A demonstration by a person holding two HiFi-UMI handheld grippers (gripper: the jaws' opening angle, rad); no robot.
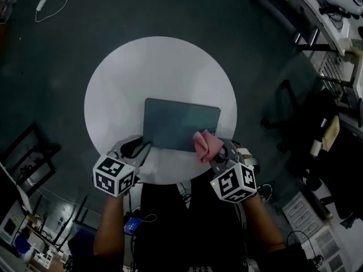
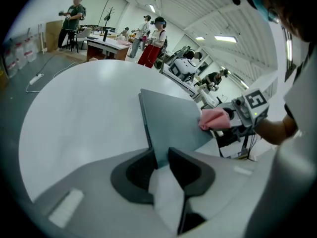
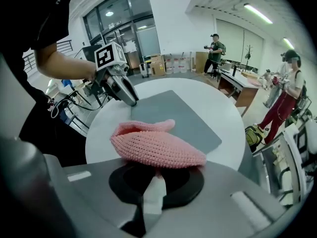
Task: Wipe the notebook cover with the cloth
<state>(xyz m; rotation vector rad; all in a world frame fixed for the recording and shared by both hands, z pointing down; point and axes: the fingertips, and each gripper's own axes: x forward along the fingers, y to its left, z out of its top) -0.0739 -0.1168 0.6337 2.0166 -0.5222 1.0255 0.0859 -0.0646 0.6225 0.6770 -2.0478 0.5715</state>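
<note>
Now we hold one hand-held gripper in each hand, close to our body. Our left hand-held gripper (image 2: 162,155) is closed tight on the notebook (image 1: 181,123). Its two dark jaws pinch the near left corner, with the thin edge squeezed between them. Our right hand-held gripper (image 3: 154,171) is closed on the cloth (image 3: 157,145). The jaws sit nearly together with a bit of the cloth caught between them. The rest of the cloth puffs out in front like a little pillow.

The cloth is pink and knitted. It is over the near right corner of the notebook. We cannot tell if it presses on the cover or is just above it.

The notebook is grey-green and closed. It lies flat with its long side across, on the near half of the worktop (image 1: 159,67). The two grippers are at its two near corners, well apart from each other.

The worktop is round and white. Only the notebook lies on it.

Past the worktop is a dark floor (image 1: 170,10). A white cord (image 1: 42,4) lies on the floor, far off to the left. Farther away, some people (image 2: 154,38) stand by desks (image 2: 106,46) under long lights on the ceiling.
</note>
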